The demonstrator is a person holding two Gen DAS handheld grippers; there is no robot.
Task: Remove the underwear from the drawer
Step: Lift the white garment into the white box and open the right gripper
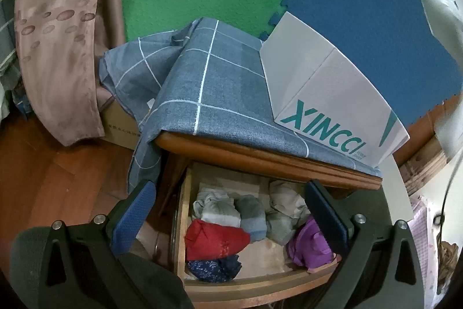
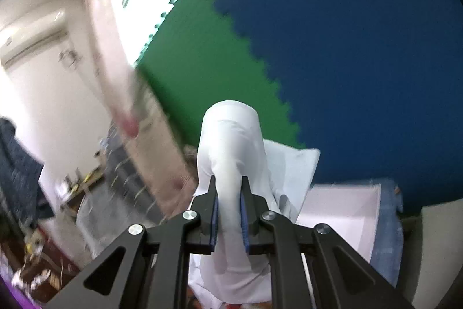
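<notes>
Black linkage arms of the left gripper (image 1: 228,219) are framing the lower edge of the left wrist view, its blue-padded jaws standing wide apart with nothing between them, hovering over the open wooden drawer (image 1: 181,225). Inside the drawer, rolled garments are lying side by side: a dark blue patterned roll (image 1: 214,268) nearest the front wall, a red roll (image 1: 215,239) just behind it, a purple roll (image 1: 309,246) at the right, and grey and pale blue rolls (image 1: 251,217) farther back. Above the drawer, the wooden bedside cabinet (image 1: 260,158) is carrying a grey-blue checked cloth (image 1: 220,83) draped over its top and left side, and a white cardboard box (image 1: 332,94) printed with teal lettering is sitting on the cloth at the right. Behind these, green and blue foam mats (image 1: 361,5) are covering the wall, and a pink floral curtain (image 1: 55,42) is hanging at the left. In the right wrist view, the right gripper (image 2: 229,193) is clamping its jaws together on white underwear (image 2: 231,146), which is rising from between the pads and draping down on both sides, clear of the drawer and held above the white box (image 2: 344,210). This view is blurring at the left, where a pale wall and a wall-mounted air conditioner (image 2: 31,39) are showing.
</notes>
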